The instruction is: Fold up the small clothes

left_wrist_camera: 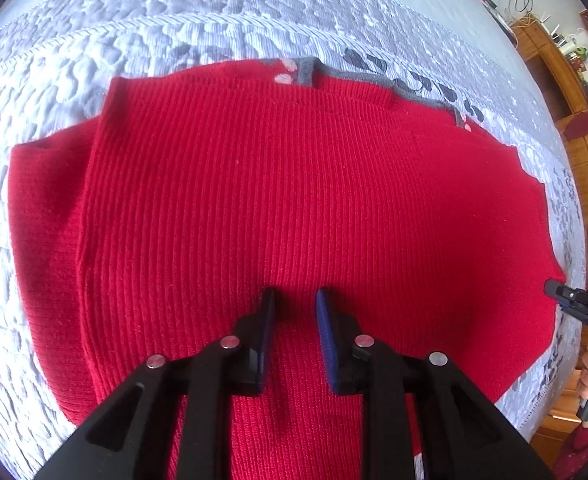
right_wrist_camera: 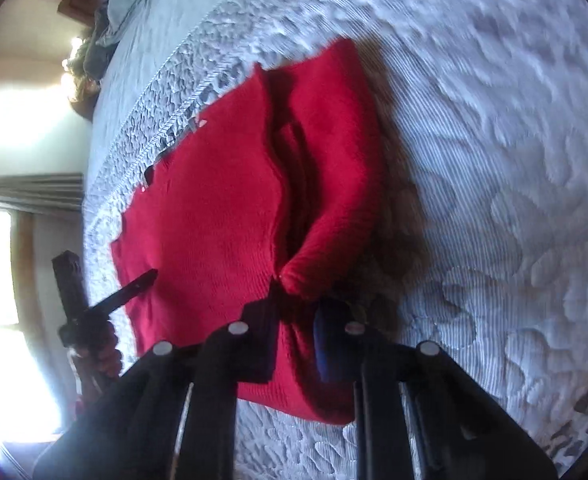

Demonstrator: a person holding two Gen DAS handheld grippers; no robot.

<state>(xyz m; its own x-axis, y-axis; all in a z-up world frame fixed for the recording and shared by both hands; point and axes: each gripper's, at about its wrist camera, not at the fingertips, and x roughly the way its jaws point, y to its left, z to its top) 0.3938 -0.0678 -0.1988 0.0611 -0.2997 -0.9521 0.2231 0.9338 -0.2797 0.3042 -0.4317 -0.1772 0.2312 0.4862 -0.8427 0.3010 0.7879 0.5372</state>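
Note:
A red ribbed knit garment [left_wrist_camera: 278, 184] lies partly folded on a grey quilted bedspread [left_wrist_camera: 198, 20]; grey trim [left_wrist_camera: 378, 80] shows at its far edge. My left gripper [left_wrist_camera: 294, 300] hovers over the garment's near part, jaws open, holding nothing. In the right wrist view the same garment [right_wrist_camera: 222, 208] has a folded flap [right_wrist_camera: 334, 160] raised along its right side. My right gripper [right_wrist_camera: 298, 312] sits at the flap's near corner with fingers apart, and the cloth lies between them. The left gripper [right_wrist_camera: 138, 284] shows at the garment's left edge, and the right gripper's tip [left_wrist_camera: 554, 288] shows at far right.
The bedspread [right_wrist_camera: 494, 160] extends all around the garment. Wooden furniture [left_wrist_camera: 566, 80] with cables and small items stands beyond the bed's right side. A bright window with a curtain [right_wrist_camera: 30, 192] lies past the bed's left edge. A pile of dark cloth [right_wrist_camera: 102, 40] sits far off.

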